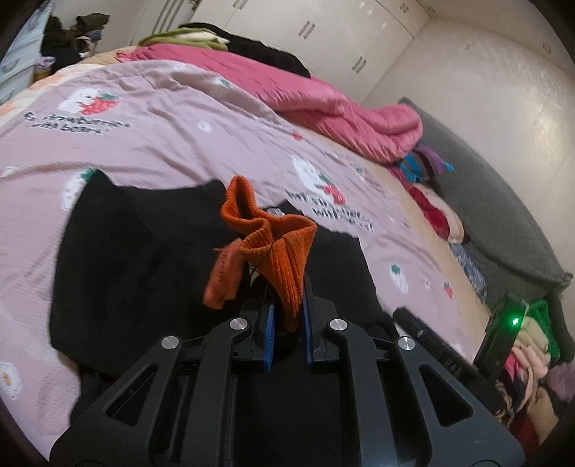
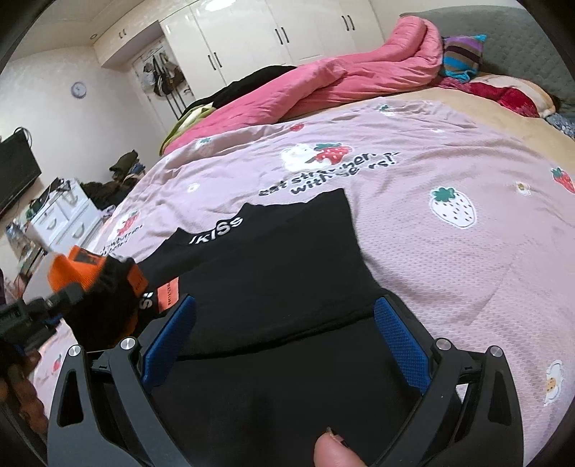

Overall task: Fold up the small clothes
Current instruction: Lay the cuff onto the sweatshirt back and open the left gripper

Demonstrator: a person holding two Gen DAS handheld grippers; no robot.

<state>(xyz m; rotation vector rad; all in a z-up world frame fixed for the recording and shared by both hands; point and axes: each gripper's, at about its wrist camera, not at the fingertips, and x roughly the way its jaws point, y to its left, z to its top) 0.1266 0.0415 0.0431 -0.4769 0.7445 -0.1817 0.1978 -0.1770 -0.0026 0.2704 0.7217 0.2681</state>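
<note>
- Partly hidden, the orange knit garment (image 1: pixel 273 258) disappears at its lower end between the blue pads of the left gripper (image 1: pixel 289 323), which is clamped on it.
- Over the black garment (image 2: pixel 280 266), the right gripper (image 2: pixel 287 345) hangs with jaws wide apart, holding nothing; its white lettering is cut off.
- Both lie over a pink strawberry-print bedsheet (image 2: pixel 449 266), a pink quilt (image 1: pixel 323 104) beyond, white wardrobes (image 2: pixel 273 32) behind.

You get soft, even indoor light with weak shadows; glare sits on the wardrobe (image 2: pixel 251 39) doors, fisheye bends the edges, and the bedspread (image 1: pixel 143 143) text blurs.
</note>
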